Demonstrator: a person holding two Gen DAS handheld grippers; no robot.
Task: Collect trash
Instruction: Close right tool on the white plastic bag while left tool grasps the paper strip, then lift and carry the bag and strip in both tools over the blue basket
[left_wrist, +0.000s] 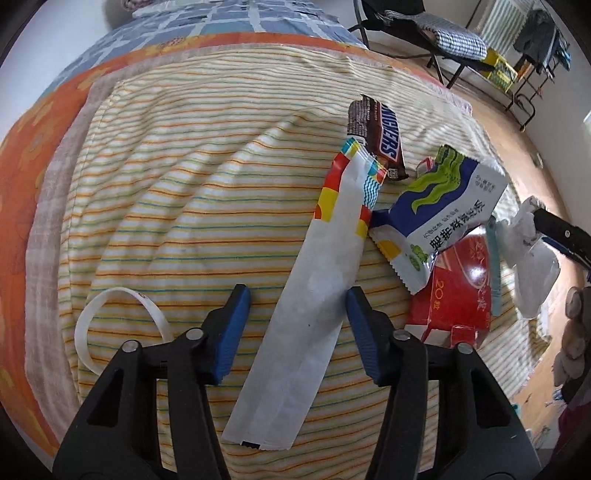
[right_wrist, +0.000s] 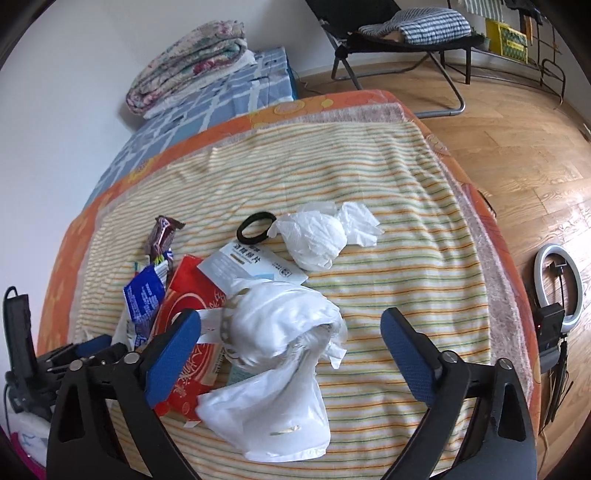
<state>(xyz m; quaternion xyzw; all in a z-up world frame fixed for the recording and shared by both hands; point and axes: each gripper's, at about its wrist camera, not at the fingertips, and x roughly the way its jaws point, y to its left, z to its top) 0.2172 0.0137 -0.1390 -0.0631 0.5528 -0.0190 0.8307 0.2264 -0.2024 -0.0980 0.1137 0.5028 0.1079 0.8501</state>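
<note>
A long white paper wrapper (left_wrist: 310, 295) with a colourful end lies on the striped blanket (left_wrist: 166, 221) between the jaws of my left gripper (left_wrist: 298, 290). The right pad touches its edge and the left pad stands clear, so the gripper is open. Beyond it lie a Snickers wrapper (left_wrist: 384, 136), a blue and white snack packet (left_wrist: 443, 206) and a red box (left_wrist: 458, 291). My right gripper (right_wrist: 291, 313) is wide open over a crumpled white plastic bag (right_wrist: 288, 332), its pads apart from it. A tissue wad (right_wrist: 321, 232), a white sachet (right_wrist: 255, 266) and a black hair tie (right_wrist: 255, 225) lie farther off.
A white band (left_wrist: 88, 325) lies left of the left gripper. A folded quilt (right_wrist: 188, 74) sits at the bed's far end. On the wooden floor (right_wrist: 517, 147) beside the bed stand a folding chair (right_wrist: 399, 37) and a ring light (right_wrist: 557, 288).
</note>
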